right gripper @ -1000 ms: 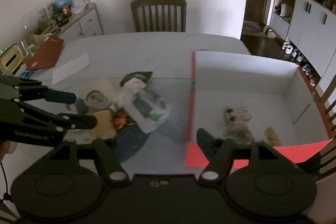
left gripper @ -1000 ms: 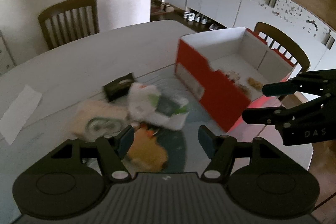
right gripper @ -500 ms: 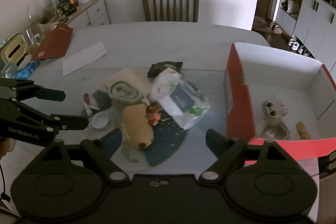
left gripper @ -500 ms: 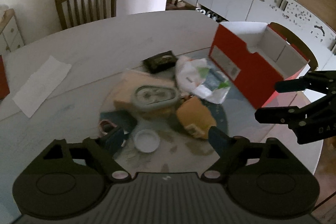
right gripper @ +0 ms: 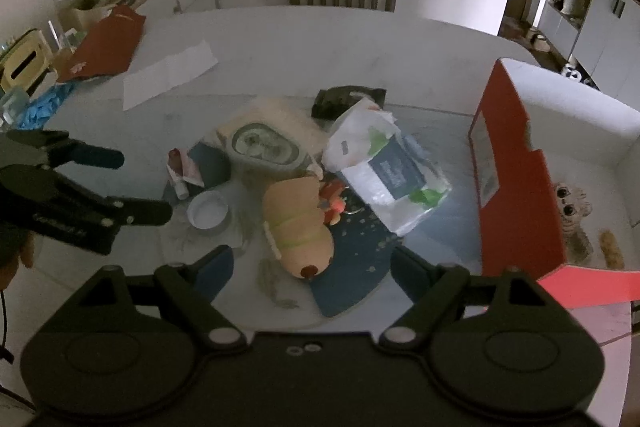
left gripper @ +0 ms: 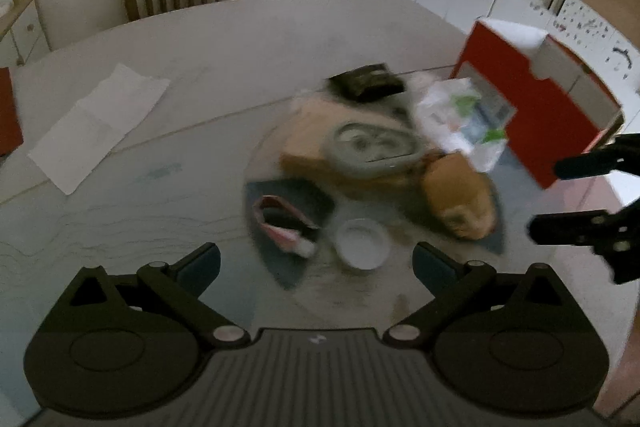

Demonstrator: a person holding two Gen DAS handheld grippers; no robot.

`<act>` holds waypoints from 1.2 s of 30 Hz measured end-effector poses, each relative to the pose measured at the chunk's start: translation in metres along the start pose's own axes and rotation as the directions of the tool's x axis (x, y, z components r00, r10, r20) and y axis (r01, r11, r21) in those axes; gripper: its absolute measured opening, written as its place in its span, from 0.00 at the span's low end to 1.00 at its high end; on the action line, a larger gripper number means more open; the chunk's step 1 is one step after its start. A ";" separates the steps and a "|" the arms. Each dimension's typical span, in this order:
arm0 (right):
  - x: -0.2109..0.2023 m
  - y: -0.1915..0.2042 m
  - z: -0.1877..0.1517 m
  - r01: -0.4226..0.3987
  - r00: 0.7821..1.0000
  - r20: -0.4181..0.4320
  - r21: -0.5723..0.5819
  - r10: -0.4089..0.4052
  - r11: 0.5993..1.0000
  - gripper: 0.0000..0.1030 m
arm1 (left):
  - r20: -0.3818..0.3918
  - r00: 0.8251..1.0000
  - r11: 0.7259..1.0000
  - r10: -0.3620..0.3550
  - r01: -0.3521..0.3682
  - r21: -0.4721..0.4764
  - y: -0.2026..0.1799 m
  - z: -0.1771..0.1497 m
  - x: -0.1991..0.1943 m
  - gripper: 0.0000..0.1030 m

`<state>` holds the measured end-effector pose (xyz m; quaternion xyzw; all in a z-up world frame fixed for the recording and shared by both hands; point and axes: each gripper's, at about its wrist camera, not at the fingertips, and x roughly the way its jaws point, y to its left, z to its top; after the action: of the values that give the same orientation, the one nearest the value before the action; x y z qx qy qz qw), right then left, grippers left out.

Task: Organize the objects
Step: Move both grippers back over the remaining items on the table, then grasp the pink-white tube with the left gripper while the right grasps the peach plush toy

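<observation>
Both views shifted off red box (left gripper: 532,115); clutter blurred in left wrist view

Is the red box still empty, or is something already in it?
Not empty: the red box already holds a striped plush toy and a small tan item on its white floor.

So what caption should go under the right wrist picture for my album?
Open right gripper above a tan plush toy in table clutter, red box alongside, left gripper opening nearby.
</observation>
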<state>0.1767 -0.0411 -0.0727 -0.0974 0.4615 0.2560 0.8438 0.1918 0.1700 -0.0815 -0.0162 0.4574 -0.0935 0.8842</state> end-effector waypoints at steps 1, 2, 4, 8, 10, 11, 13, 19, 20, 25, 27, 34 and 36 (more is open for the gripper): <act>0.002 0.001 0.001 0.001 1.000 -0.005 -0.002 -0.001 1.000 0.83 | 0.000 1.000 1.000 0.023 -0.023 0.000 0.005 0.000 0.004 1.00; 0.004 0.002 0.001 0.002 1.000 -0.010 -0.004 -0.002 1.000 0.83 | -0.003 0.999 0.999 0.038 -0.038 -0.003 0.009 0.000 0.008 1.00; 0.009 0.003 0.003 0.002 1.000 -0.019 -0.004 -0.002 1.000 0.83 | -0.011 0.999 0.999 0.050 -0.050 -0.014 0.019 0.001 0.017 1.00; 0.019 0.004 0.004 -0.003 0.999 -0.047 -0.012 0.003 1.000 0.80 | -0.024 0.998 0.998 0.062 -0.062 0.002 0.032 0.000 0.031 1.00; 0.023 0.005 0.004 -0.007 0.998 -0.057 -0.014 0.006 1.000 0.79 | -0.031 0.998 0.998 0.049 -0.048 0.027 0.035 -0.002 0.036 1.00; 0.024 0.005 0.004 -0.008 0.998 -0.062 -0.016 0.007 1.000 0.79 | -0.034 0.998 0.998 0.044 -0.042 0.042 0.036 -0.002 0.038 1.00; 0.028 0.006 0.004 -0.007 0.997 -0.071 -0.024 0.005 1.000 0.79 | -0.037 0.998 0.996 0.045 -0.042 0.078 0.037 -0.004 0.042 1.00; 0.042 0.009 0.007 -0.002 0.995 -0.096 -0.030 -0.001 1.000 0.77 | -0.021 0.998 0.989 0.051 -0.048 0.141 0.035 -0.005 0.049 1.00; 0.044 0.009 0.007 0.000 0.995 -0.098 -0.032 -0.003 1.000 0.77 | -0.015 0.999 0.989 0.050 -0.047 0.143 0.035 -0.005 0.050 1.00; 0.054 0.005 0.007 0.019 0.994 -0.103 -0.026 -0.022 0.999 0.71 | 0.012 0.999 0.985 0.050 -0.052 0.164 0.032 -0.002 0.052 1.00; 0.058 0.005 0.007 0.025 0.994 -0.104 -0.023 -0.027 0.999 0.70 | 0.026 0.998 0.981 0.050 -0.054 0.184 0.029 -0.002 0.052 1.00; 0.065 0.009 0.008 0.027 0.994 -0.107 -0.059 -0.033 0.998 0.60 | 0.074 0.995 0.964 0.065 -0.082 0.252 0.019 -0.006 0.050 0.95; 0.066 0.010 0.008 0.022 0.994 -0.108 -0.060 -0.029 0.998 0.58 | 0.077 0.996 0.964 0.053 -0.072 0.258 0.018 -0.007 0.048 0.90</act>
<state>0.2060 -0.0070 -0.1222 -0.1418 0.4979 0.2528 0.8174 0.2164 0.1796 -0.1266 0.1110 0.4104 -0.1241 0.8966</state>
